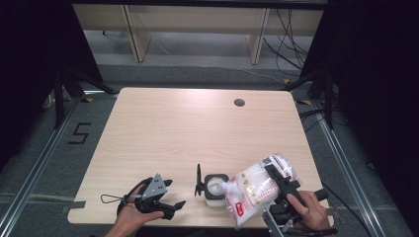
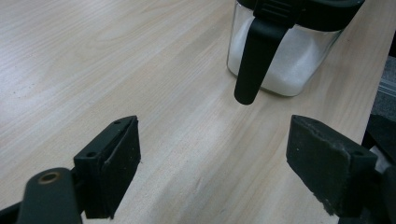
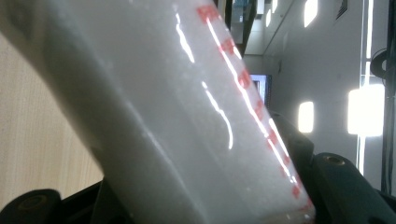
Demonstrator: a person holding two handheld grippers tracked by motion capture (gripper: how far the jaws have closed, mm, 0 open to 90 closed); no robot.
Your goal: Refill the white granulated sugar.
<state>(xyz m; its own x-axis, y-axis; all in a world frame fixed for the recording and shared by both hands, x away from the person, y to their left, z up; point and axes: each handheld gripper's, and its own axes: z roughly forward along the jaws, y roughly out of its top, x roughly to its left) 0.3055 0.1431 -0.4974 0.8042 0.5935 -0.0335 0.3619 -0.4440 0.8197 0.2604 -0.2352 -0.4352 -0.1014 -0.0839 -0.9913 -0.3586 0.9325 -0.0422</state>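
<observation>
Right gripper (image 1: 276, 185) clamps the tilted bag of white granules (image 1: 254, 190) – spout over the open-lidded jar (image 1: 215, 188); left gripper (image 1: 160, 200) rests nearby, jaws apart.

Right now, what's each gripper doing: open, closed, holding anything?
Left gripper: open, nothing between its jaws, resting near the container.
Right gripper: closed on the bag, tilted with its spout over the container.

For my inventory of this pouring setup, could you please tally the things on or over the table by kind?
Plastic bag of white granules: 1
Clear container with black flip lid: 1
Hand-held gripper: 2, left hand-held gripper and right hand-held gripper
Total: 4
</observation>
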